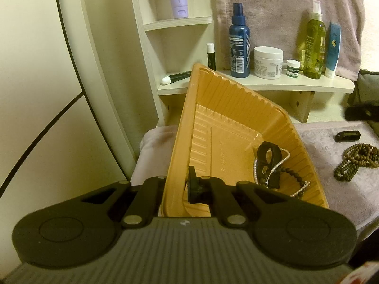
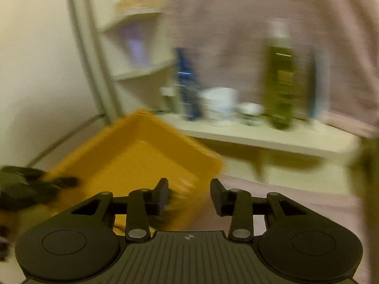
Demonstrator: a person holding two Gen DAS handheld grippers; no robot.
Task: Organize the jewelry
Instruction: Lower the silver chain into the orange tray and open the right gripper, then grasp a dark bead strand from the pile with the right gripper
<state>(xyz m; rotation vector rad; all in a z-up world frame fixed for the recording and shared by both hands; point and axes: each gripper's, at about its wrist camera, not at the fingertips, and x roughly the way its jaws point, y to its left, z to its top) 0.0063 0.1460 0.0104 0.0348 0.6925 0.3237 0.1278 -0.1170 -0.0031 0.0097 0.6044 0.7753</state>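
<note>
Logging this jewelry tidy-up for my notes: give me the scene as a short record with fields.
left claw: shut on the tray's wall
tray: orange plastic, tilted
in tray: pearl strand, dark bead bracelet, black clip
outside tray: brown bead necklace on the towel
right claw: open, nothing between its fingers

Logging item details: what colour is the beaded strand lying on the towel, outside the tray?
Dark olive-brown beaded strand, clearest in the left wrist view.

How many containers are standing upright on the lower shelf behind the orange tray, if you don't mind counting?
6: lip balm stick at the left, then blue spray bottle, white cream jar, small green-labelled jar, green spray bottle, blue tube. The tray's corner may hide others.
</note>
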